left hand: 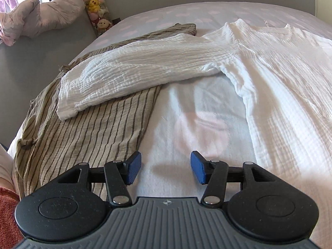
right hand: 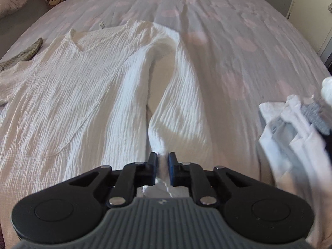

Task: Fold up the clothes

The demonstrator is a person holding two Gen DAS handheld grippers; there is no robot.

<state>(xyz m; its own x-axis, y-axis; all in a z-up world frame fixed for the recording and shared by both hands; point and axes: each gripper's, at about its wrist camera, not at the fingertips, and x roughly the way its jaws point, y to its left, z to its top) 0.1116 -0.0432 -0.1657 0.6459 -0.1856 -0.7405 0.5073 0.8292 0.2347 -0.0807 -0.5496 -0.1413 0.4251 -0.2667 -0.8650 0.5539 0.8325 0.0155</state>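
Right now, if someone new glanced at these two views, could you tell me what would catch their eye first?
Most striking is the white crinkled shirt spread across the middle of the bed, its sleeve pinched and pulled up by the right hand-held gripper. In the left wrist view, its other sleeve lies across a striped beige garment at the bed's edge, with the left hand-held gripper open above bare sheet. Bright plush toys stand in the far corner.

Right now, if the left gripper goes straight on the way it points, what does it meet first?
Probably the bare bed cover, between the striped cloth and the white shirt. The left gripper has open, empty jaws; depth is unclear.
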